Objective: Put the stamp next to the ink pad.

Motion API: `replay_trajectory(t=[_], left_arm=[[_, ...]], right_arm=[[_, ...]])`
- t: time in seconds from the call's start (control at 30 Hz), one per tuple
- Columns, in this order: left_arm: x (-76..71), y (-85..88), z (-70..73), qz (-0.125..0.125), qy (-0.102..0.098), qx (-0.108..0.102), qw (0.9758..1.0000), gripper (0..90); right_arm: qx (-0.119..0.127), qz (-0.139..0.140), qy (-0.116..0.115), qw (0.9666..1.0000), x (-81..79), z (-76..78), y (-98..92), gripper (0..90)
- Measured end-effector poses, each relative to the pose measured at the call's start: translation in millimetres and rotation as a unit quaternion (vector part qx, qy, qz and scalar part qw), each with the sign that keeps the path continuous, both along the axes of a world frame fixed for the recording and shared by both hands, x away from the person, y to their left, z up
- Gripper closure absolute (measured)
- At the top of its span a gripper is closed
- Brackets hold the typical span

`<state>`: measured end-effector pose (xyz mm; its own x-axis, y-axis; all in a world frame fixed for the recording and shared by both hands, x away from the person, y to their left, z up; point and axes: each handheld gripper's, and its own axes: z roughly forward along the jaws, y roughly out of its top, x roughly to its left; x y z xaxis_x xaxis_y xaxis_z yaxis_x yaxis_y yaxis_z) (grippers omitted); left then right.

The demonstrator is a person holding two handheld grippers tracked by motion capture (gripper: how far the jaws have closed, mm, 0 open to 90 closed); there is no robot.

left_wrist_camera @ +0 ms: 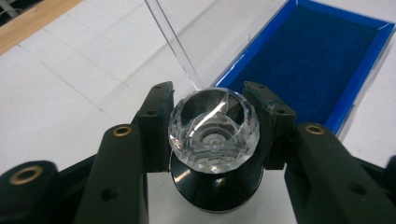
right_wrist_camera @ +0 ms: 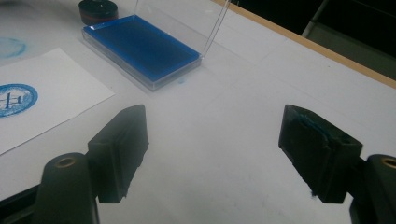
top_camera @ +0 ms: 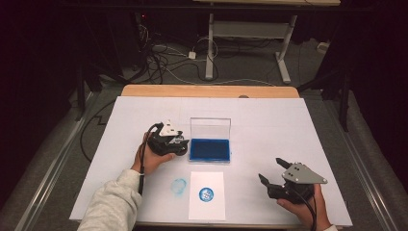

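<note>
One upright stamp (left_wrist_camera: 213, 140), clear knob uppermost, clamped in left tongs (left_wrist_camera: 213, 133); right tongs (right_wrist_camera: 212, 154) apart.

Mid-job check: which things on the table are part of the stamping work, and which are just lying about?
In the job:
- stamp with clear faceted knob, between the left tongs
- blue ink pad, lid up
- white paper bearing a round blue print

Lying about:
- blue smudge on the table beside the paper
- right tongs, open, idle
</note>
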<state>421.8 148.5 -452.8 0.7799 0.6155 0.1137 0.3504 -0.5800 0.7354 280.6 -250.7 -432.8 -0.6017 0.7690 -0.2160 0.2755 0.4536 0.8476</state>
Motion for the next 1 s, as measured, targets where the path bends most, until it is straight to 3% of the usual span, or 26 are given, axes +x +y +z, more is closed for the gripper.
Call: replay_trajectory(t=[0.23,0.47,0.57,0.73,1.0], left_arm=[[-2.5,1.9,5.6,0.006,-0.016,-0.003,0.9999,45.0],[-10.2,4.3,16.5,0.000,-0.039,-0.026,0.9989,30.8],[-14.0,4.0,20.4,0.010,-0.052,-0.028,0.9982,21.3],[-19.1,2.7,25.3,0.014,-0.069,-0.033,0.9970,19.8],[-23.9,-1.3,28.8,0.004,-0.077,-0.033,0.9965,17.7]], right_arm=[[-0.005,0.001,0.000,1.0000,0.1,-0.3,0.7,24.1],[-0.008,0.005,-0.001,1.0000,-0.3,-1.6,2.2,23.9],[-0.009,0.004,-0.003,0.9999,-0.9,-1.8,2.7,23.7],[-0.008,-0.003,-0.008,0.9999,-0.7,-1.2,1.8,23.3],[-0.010,-0.005,-0.011,0.9999,-0.9,-1.2,2.3,22.2]])
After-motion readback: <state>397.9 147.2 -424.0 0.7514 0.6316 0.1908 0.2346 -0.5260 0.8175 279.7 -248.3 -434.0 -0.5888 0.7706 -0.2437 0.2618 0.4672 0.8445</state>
